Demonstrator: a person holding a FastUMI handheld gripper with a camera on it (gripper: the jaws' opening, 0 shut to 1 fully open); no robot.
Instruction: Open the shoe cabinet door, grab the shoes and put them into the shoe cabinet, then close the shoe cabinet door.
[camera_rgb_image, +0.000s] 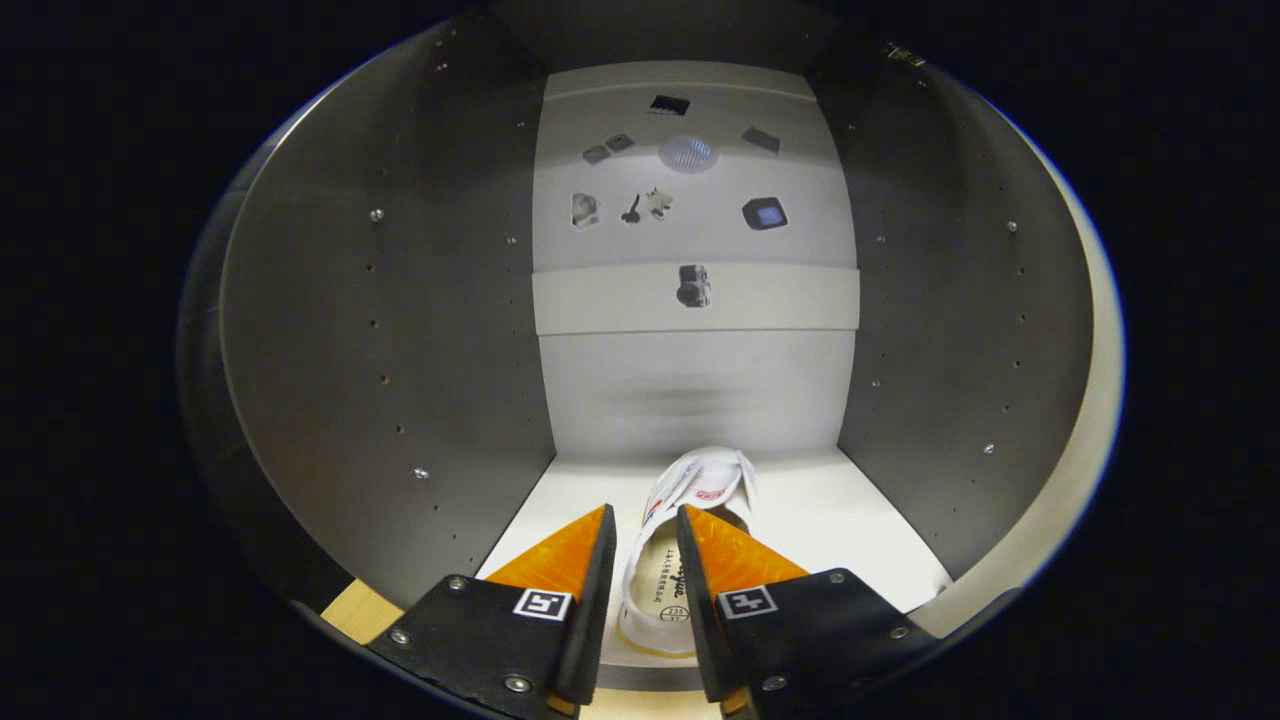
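Note:
A white shoe (700, 480) with a small red and blue mark on its side lies on the pale floor (850, 530) of the shoe cabinet, toe toward the back wall (695, 390). My gripper (645, 512) reaches into the cabinet and stands over the shoe's heel end. Its fingers are a narrow gap apart. The left fingertip (590, 545) sits just outside the shoe's left wall, and the right fingertip (715, 550) sits over the shoe's opening. The insole shows between them. Neither finger visibly presses on the shoe.
Grey side walls (400, 330) (950, 330) with rows of small holes close in on both sides. A white cross rail (780, 298) runs across the back at mid height. The cabinet's right front edge (1085, 420) is near. A strip of wooden floor (350, 612) shows below the cabinet's left corner.

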